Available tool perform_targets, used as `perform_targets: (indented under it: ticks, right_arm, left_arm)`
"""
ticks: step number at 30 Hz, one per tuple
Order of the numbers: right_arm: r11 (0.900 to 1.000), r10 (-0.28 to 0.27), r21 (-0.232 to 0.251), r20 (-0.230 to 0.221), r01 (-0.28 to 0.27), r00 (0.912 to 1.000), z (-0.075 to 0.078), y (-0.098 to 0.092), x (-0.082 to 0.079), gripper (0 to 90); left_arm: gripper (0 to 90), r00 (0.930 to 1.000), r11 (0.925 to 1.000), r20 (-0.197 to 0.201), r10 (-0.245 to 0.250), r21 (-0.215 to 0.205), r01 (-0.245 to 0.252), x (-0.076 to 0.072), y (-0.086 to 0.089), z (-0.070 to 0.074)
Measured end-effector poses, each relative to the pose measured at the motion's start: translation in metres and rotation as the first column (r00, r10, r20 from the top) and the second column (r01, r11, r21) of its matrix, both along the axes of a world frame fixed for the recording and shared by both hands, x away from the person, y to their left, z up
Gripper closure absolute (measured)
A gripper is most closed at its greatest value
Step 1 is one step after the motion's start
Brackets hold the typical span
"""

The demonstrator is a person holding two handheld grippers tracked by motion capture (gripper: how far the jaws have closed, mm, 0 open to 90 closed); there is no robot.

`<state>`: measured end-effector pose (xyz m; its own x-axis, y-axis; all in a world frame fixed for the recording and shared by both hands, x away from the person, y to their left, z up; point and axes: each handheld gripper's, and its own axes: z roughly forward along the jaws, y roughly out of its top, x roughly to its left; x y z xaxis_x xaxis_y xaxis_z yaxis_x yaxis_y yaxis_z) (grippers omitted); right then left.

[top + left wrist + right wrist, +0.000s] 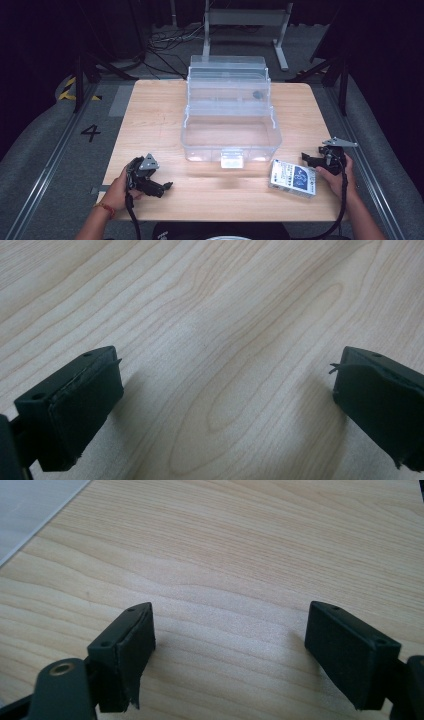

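A clear plastic storage box (200,150) stands in the middle of the wooden table (150,115), its lid swung back and a white latch (231,159) on its front wall. A white and blue packet (293,178) lies flat at the front right. Just right of it, a hand holds my right gripper (309,160), open, with its jaws toward the packet but apart from it. In the right gripper view this gripper (230,612) has only bare wood between its jaws. My left gripper (164,187) rests at the front left, and in its own view it (227,365) is wide open over bare wood.
A pale flat surface (30,510) cuts the upper left corner of the right gripper view; I cannot tell what it is. Cables trail from both grippers over the table's front edge. Dark stands and a metal frame (245,20) surround the table on the grey floor.
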<state>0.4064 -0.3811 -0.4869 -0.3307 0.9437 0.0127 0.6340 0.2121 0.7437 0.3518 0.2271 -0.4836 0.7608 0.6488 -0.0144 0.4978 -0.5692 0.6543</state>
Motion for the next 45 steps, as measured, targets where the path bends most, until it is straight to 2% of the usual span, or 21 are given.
perform_targets:
  ticks: [8, 12, 15, 16, 18, 21, 24, 26, 27, 28, 29, 33, 34, 35, 39, 40, 41, 42, 43, 44, 45]
  right_arm:
    - [1.000, 0.017, -0.008, -0.007, -0.017, 0.9998, 0.001, -0.001, 0.001, 19.7]
    - [0.998, 0.055, -0.016, -0.012, -0.056, 0.9984, 0.005, -0.001, -0.001, 23.8]
    - [0.994, 0.108, 0.000, 0.042, -0.108, 0.9933, 0.024, -0.001, -0.010, 24.5]
    - [0.989, 0.145, 0.027, 0.060, -0.146, 0.9877, 0.034, -0.001, -0.015, 24.6]
    - [0.980, 0.192, 0.029, 0.083, -0.195, 0.9778, 0.046, 0.001, -0.023, 24.7]
    - [0.959, 0.282, 0.015, 0.093, -0.284, 0.9549, 0.060, 0.007, -0.033, 22.8]
    - [0.934, 0.356, 0.008, 0.073, -0.357, 0.9316, 0.064, 0.014, -0.040, 21.6]
    - [0.910, 0.415, -0.010, 0.052, -0.415, 0.9082, 0.066, 0.021, -0.044, 20.5]
    - [0.910, 0.415, -0.010, 0.052, -0.415, 0.9082, 0.066, 0.021, -0.044, 20.5]
    - [0.879, 0.477, -0.025, 0.027, -0.477, 0.8783, 0.067, 0.030, -0.047, 20.2]
    - [0.879, 0.477, -0.025, 0.027, -0.477, 0.8783, 0.067, 0.030, -0.047, 20.2]
    - [0.830, 0.553, -0.073, -0.019, -0.553, 0.8330, 0.064, 0.045, -0.051, 19.2]
    - [0.824, 0.559, -0.091, -0.034, -0.560, 0.8285, 0.062, 0.048, -0.052, 18.8]
    - [0.811, 0.572, -0.110, -0.054, -0.574, 0.8185, 0.060, 0.052, -0.051, 18.6]
    - [0.789, 0.590, -0.129, -0.110, -0.600, 0.7997, 0.054, 0.059, -0.048, 18.4]
    - [0.777, 0.602, -0.128, -0.135, -0.616, 0.7873, 0.053, 0.061, -0.045, 18.1]
    - [0.771, 0.609, -0.120, -0.150, -0.625, 0.7791, 0.052, 0.061, -0.044, 16.7]
    - [0.771, 0.609, -0.120, -0.150, -0.625, 0.7791, 0.052, 0.061, -0.044, 16.7]
    - [0.756, 0.626, -0.098, -0.178, -0.647, 0.7591, 0.052, 0.062, -0.040, 15.7]
    - [0.756, 0.624, -0.100, -0.184, -0.647, 0.7590, 0.052, 0.063, -0.039, 15.8]
    - [0.751, 0.629, -0.095, -0.196, -0.653, 0.7523, 0.053, 0.063, -0.039, 15.9]
  left_arm:
    - [0.1, 0.9992, 0.9992, 0.003, -0.041, 0.001, 0.041, 0.005, 0.001, 0.000]
    - [0.2, 0.9973, 0.9973, 0.003, -0.073, 0.002, 0.073, 0.005, 0.004, 0.000]
    - [0.4, 0.9975, 0.9975, 0.004, -0.071, 0.003, 0.071, 0.004, 0.004, 0.000]
    - [0.4, 0.9976, 0.9976, 0.004, -0.069, 0.001, 0.069, 0.004, 0.004, 0.000]
    - [0.4, 0.9978, 0.9978, 0.004, -0.066, 0.002, 0.066, 0.004, 0.004, 0.000]
    - [0.4, 0.9978, 0.9978, 0.003, -0.066, 0.002, 0.066, 0.004, 0.004, 0.000]
    - [0.4, 0.9978, 0.9978, 0.003, -0.066, 0.002, 0.066, 0.004, 0.004, 0.000]
    - [0.4, 0.9979, 0.9979, 0.004, -0.065, 0.002, 0.065, 0.004, 0.004, 0.000]
    - [0.4, 0.9979, 0.9979, 0.004, -0.065, 0.002, 0.065, 0.004, 0.004, 0.000]
    - [0.4, 0.9980, 0.9980, 0.003, -0.063, 0.001, 0.063, 0.003, 0.004, 0.000]
    - [0.4, 0.9980, 0.9980, 0.003, -0.063, 0.001, 0.063, 0.003, 0.004, 0.000]
    - [0.4, 0.9980, 0.9980, 0.003, -0.063, 0.004, 0.063, 0.003, 0.004, 0.000]
    - [0.4, 0.9980, 0.9980, 0.003, -0.063, 0.004, 0.063, 0.003, 0.004, 0.000]
    - [0.4, 0.9980, 0.9980, 0.003, -0.063, 0.004, 0.063, 0.003, 0.004, 0.000]
    - [0.4, 0.9980, 0.9980, 0.003, -0.063, 0.004, 0.063, 0.003, 0.004, 0.000]
    - [0.4, 0.9980, 0.9980, 0.003, -0.063, 0.004, 0.063, 0.003, 0.004, 0.000]
    - [0.4, 0.9980, 0.9980, 0.003, -0.063, 0.004, 0.063, 0.003, 0.004, 0.000]
    - [0.4, 0.9980, 0.9980, 0.004, -0.063, 0.004, 0.063, 0.003, 0.004, 0.000]
    - [0.4, 0.9980, 0.9980, 0.003, -0.063, 0.004, 0.063, 0.003, 0.004, 0.000]
    - [0.4, 0.9980, 0.9980, 0.003, -0.063, 0.004, 0.063, 0.003, 0.004, 0.000]
    - [0.4, 0.9980, 0.9980, 0.004, -0.063, 0.004, 0.063, 0.003, 0.004, 0.000]
